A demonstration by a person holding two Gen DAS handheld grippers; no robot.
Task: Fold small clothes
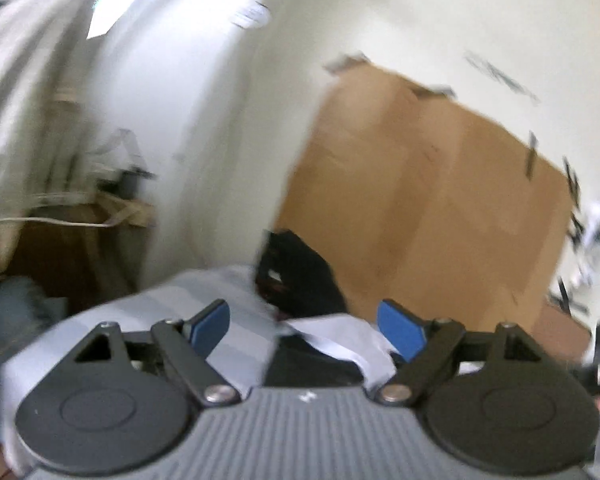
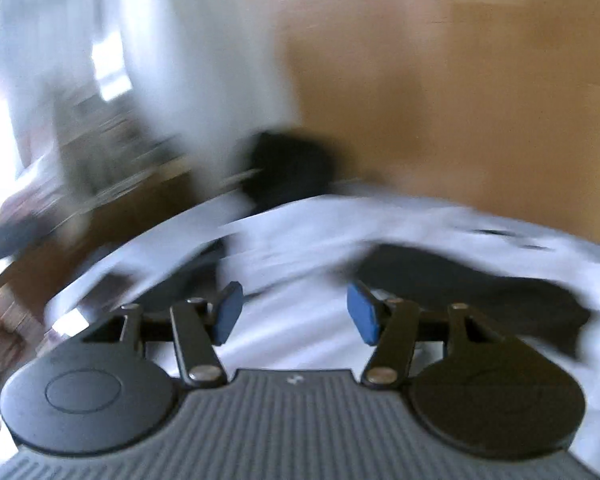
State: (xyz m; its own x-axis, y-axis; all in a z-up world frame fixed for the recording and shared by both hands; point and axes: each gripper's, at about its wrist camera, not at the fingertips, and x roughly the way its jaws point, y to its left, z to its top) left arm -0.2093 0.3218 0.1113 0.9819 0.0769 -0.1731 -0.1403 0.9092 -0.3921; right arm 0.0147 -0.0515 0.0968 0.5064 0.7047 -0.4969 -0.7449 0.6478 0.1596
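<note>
In the left wrist view, smeared by blur, a brown table (image 1: 60,248) with a pale cord across it stood at far left against a white wall (image 1: 204,120). Below it lay a bluish heap, too blurred to name. A white cloth (image 1: 236,292) covered the surface under the left gripper (image 1: 306,330). That gripper's blue pads (image 1: 212,330) stood wide apart, released, with nothing pinched between them. A black garment (image 1: 300,364) lay flat on the cloth, seen through the gap between the pads and partly overlapped by a white fold. Behind it a second dark bundle (image 1: 296,276) sat at the far edge of the cloth, touching the foot of a cardboard sheet (image 1: 428,200) that leaned on the wall to the right. Crumpled paper, indistinct, lay at the far right.

In the right wrist view, blurrier still, bright window light filled the left edge. The white cloth (image 2: 300,332) spread beneath the right gripper (image 2: 294,314), whose jaws were also apart and empty. A dark bundle (image 2: 288,168) sat beyond the cloth, centre. To the right of the gripper a black garment (image 2: 480,288) lay on the cloth, clear of the pads. Cardboard (image 2: 460,100) filled the upper right.
</note>
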